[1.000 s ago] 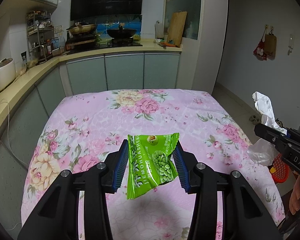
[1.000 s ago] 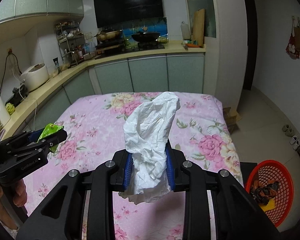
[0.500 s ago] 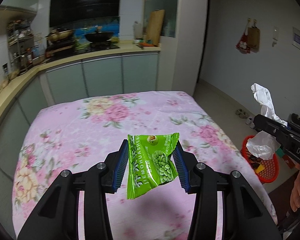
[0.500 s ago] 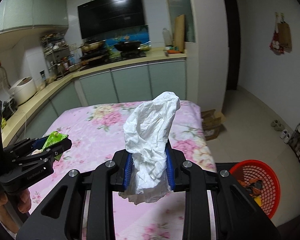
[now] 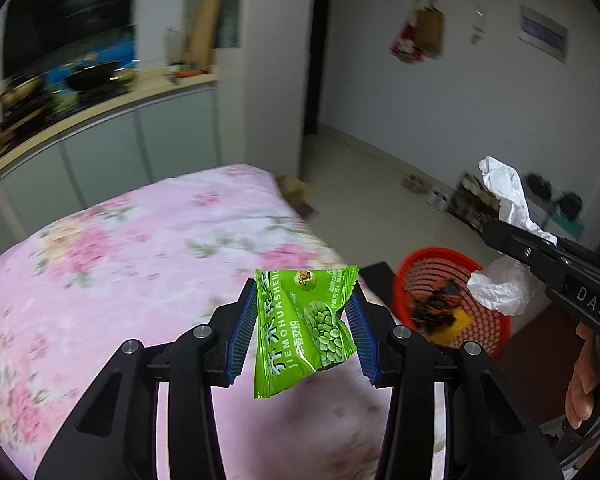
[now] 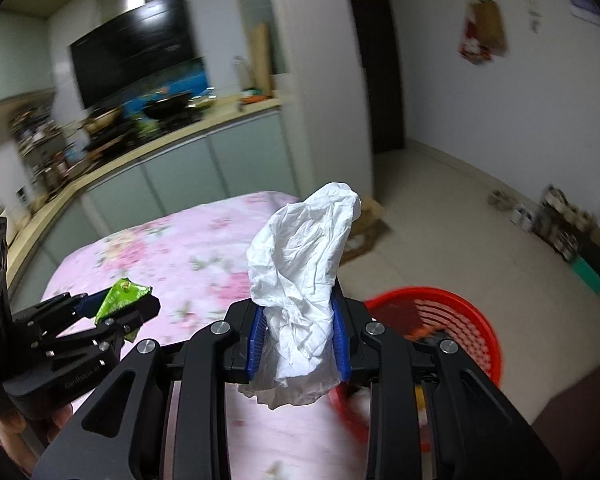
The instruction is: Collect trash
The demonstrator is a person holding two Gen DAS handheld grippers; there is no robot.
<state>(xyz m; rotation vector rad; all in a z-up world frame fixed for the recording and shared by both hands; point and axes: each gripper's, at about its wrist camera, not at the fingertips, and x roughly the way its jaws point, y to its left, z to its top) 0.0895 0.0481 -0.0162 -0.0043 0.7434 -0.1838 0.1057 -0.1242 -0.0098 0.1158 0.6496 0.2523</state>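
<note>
My left gripper is shut on a green snack packet and holds it above the right edge of the pink floral table. My right gripper is shut on a crumpled white tissue. In the left wrist view the right gripper and its tissue hang over the red basket, which holds dark trash. In the right wrist view the left gripper with the packet is at the left, and the red basket lies on the floor at the lower right.
A kitchen counter with a stove and wok runs behind the table. A cardboard box lies on the floor by the table's far corner. Shoes and small items line the right wall. Open tiled floor lies beyond the basket.
Both grippers have swung to the right, away from the table's middle toward the red basket, still holding the packet and the tissue. The basket now shows larger in both views.
</note>
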